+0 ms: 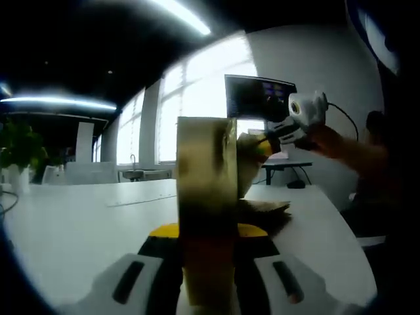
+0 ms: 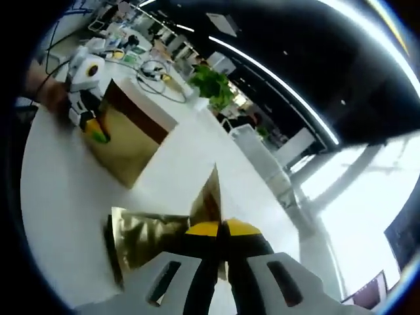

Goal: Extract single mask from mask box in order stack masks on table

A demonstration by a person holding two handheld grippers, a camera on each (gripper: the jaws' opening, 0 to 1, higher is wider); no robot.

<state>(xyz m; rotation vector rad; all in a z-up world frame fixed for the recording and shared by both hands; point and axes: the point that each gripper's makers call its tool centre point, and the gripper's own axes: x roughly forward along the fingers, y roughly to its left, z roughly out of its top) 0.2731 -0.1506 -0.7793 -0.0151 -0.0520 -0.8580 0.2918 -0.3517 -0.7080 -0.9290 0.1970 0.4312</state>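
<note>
The white worktop point(image 2: 59, 216) carries the gold box point(image 1: 207, 216), which stands upright between the left gripper point(image 1: 209, 262) fingers, clenched on it; the box hides their tips. The right gripper point(image 2: 221, 239) fingers are pinched shut on a gold mask packet point(image 2: 211, 197), seen edge-on. Beneath them lies a stack point(image 2: 147, 239) of packets, partly covered.

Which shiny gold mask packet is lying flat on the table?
The gold foil packet lying flat on the white table. The other gold packet stands on edge, pinched in the right gripper.
</note>
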